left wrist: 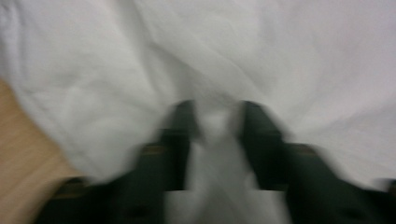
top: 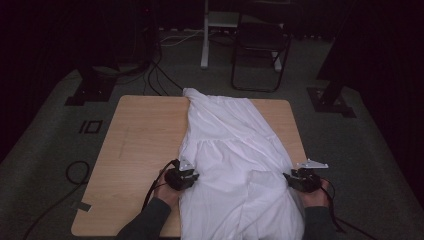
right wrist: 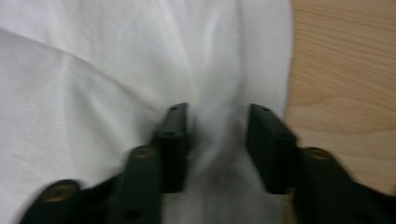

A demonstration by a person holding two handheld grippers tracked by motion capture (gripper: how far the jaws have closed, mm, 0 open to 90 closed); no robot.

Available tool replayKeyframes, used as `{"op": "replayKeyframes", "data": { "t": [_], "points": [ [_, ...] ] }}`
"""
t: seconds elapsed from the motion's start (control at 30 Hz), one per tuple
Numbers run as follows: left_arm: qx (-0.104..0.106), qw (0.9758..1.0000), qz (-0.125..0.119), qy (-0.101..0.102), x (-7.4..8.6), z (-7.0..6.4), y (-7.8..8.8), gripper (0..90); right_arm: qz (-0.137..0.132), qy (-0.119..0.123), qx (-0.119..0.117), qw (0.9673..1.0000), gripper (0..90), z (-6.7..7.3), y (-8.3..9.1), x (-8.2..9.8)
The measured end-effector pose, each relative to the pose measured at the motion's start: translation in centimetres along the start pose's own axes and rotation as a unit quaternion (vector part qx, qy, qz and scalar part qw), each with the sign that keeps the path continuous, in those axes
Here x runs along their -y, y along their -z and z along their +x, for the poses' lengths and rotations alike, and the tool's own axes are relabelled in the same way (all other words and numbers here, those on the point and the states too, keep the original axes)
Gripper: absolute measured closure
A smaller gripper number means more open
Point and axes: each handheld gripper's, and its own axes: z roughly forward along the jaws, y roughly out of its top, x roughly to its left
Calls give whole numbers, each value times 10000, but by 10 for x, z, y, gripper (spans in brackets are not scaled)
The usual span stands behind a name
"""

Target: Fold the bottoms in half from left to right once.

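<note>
White garment point(top: 235, 155) spread lengthwise along right half of pale wooden counter point(top: 140, 145), near end draped over front edge. Left tool point(top: 184, 178) with fold between parted jaws, grip unclear; right tool point(top: 298, 181) released, astride cloth. Grey carpet point(top: 45, 150), folding chair point(top: 260, 45), dark surroundings.

Soft, matt white cloth point(top: 235, 150) lies creased on smooth light wood table point(top: 145, 130).

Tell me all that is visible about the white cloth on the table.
The white cloth looks like thin, soft fabric, perhaps a garment, creased and gathered across its middle. It lies lengthwise on the right half of the wooden table, narrow at the far edge and wide at the near edge, which it overhangs. The left gripper pinches a fold at its left edge; the right gripper straddles a fold at its right edge.
</note>
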Motion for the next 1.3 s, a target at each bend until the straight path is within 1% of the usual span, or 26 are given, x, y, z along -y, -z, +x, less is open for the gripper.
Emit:
{"op": "replayKeyframes", "data": {
  "t": [0.03, 0.07, 0.13, 0.17, 0.3, 0.37, 0.43, 0.47, 0.53, 0.57, 0.6, 0.63, 0.67, 0.7, 0.77, 0.8, 0.83, 0.87, 0.97, 1.0, 1.07, 1.13, 1.2, 1.23, 1.27, 1.3],
  "points": [
    [-4, 10000, -25, 20, -1, 4, -1, 831, 14, 6, -26, 10000, 679, 1, -1, -1],
    [-44, 10000, -35, 17, -2, 8, -3, 852, 37, 35, -33, 10000, 728, 3, -2, -4],
    [-188, 9998, -36, 82, -6, 18, -7, 864, 42, 123, -28, 9999, 776, 6, -6, -9],
    [-304, 9995, -45, 121, -9, 24, -9, 865, 27, 121, -31, 9999, 789, 7, -9, -12],
    [-750, 9967, 31, 307, -22, 54, -21, 868, -11, 88, -42, 10000, 791, 9, -25, -26],
    [-979, 9944, 82, 382, -30, 68, -27, 868, -24, 135, -59, 9999, 790, 10, -33, -35],
    [-1215, 9916, 166, 419, -39, 82, -34, 867, -49, 148, -37, 9999, 791, 12, -43, -45],
    [-1317, 9897, 203, 517, -43, 88, -38, 866, -52, 144, -28, 9999, 792, 12, -47, -49],
    [-1362, 9880, 251, 686, -48, 95, -40, 850, -33, 82, 27, 10000, 784, 14, -55, -59],
    [-1374, 9875, 246, 728, -49, 97, -40, 808, 48, 41, 156, 9999, 718, 16, -59, -65],
    [-1374, 9875, 246, 728, -49, 97, -40, 756, 48, 41, 156, 9999, 718, 16, -59, -65],
    [-1342, 9873, 111, 841, -48, 97, -33, 756, 101, 44, 277, 9996, 653, 18, -60, -69],
    [-1333, 9877, 60, 813, -48, 96, -30, 689, -168, -41, 307, 9994, 560, 29, -56, -80],
    [-1346, 9879, 7, 777, -46, 94, -24, 673, -286, -9, 282, 9992, 525, 33, -53, -83],
    [-1351, 9872, -92, 836, -41, 92, -13, 647, -463, 178, 246, 9985, 490, 48, -47, -93],
    [-1351, 9868, -152, 884, -39, 92, -8, 642, -511, 258, 191, 9982, 473, 55, -46, -98],
    [-1319, 9869, -222, 904, -35, 91, -1, 634, -542, 300, 101, 9980, 461, 62, -46, -103],
    [-1306, 9870, -241, 902, -33, 90, 3, 623, -564, 354, -19, 9978, 453, 69, -47, -109],
    [-1270, 9870, -331, 932, -24, 85, 17, 609, -634, 464, -253, 9966, 426, 87, -51, -121],
    [-1270, 9870, -331, 932, -24, 85, 17, 603, -634, 464, -253, 9966, 426, 87, -51, -121],
    [-1195, 9881, -362, 894, -17, 80, 27, 598, -671, 595, -405, 9951, 408, 103, -55, -131],
    [-1150, 9889, -388, 856, -11, 74, 33, 587, -671, 669, -538, 9940, 403, 112, -59, -137],
    [-1061, 9908, -380, 755, -7, 66, 39, 579, -618, 744, -615, 9934, 404, 122, -65, -143],
    [-1046, 9914, -371, 697, -6, 63, 41, 574, -534, 767, -621, 9937, 420, 124, -70, -145],
    [-1009, 9920, -412, 639, -4, 58, 44, 570, -427, 816, -605, 9939, 464, 124, -73, -145],
    [-968, 9925, -426, 615, -2, 56, 47, 568, -230, 890, -630, 9938, 580, 124, -78, -144]
  ]
}}
